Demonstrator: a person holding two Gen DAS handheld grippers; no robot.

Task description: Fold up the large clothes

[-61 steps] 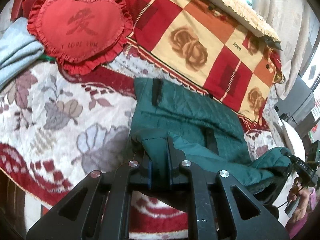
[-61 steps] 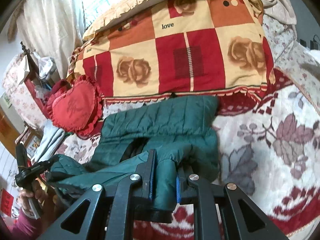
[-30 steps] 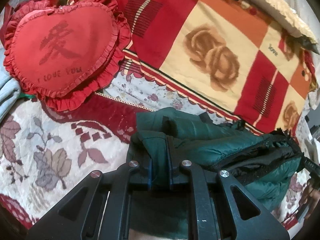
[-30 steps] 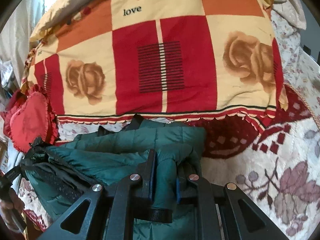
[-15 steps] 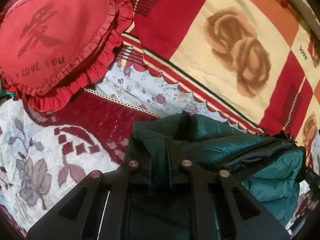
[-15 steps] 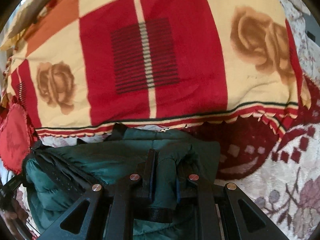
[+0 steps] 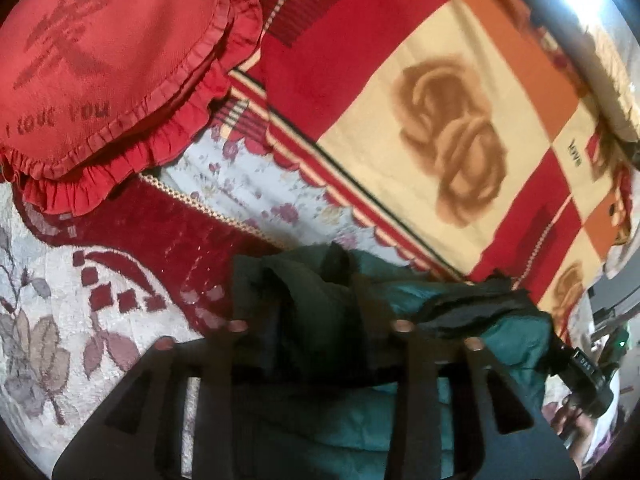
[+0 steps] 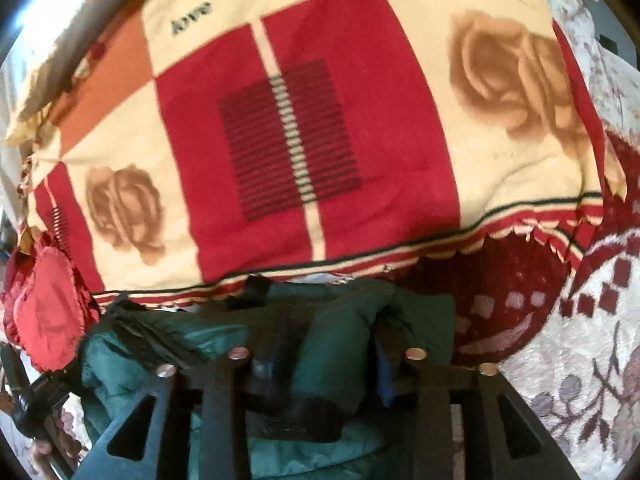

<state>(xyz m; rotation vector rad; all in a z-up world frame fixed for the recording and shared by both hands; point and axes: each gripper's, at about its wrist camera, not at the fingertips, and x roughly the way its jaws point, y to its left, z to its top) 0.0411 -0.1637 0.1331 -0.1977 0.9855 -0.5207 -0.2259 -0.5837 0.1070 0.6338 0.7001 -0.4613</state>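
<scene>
Green jacket lay folded on bed, near checked blanket. L gripper & R gripper fingers just spread apart, fabric loose between.

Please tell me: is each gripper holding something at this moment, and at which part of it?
Nothing is firmly held. Both grippers have just been opening; a fold at the green jacket's edge lies loose between the left gripper and right gripper fingers.

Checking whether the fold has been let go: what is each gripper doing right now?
Left gripper: jaws just opened, green jacket loose between them.
Right gripper: jaws just opened too, jacket fold between them, not pinched.
</scene>
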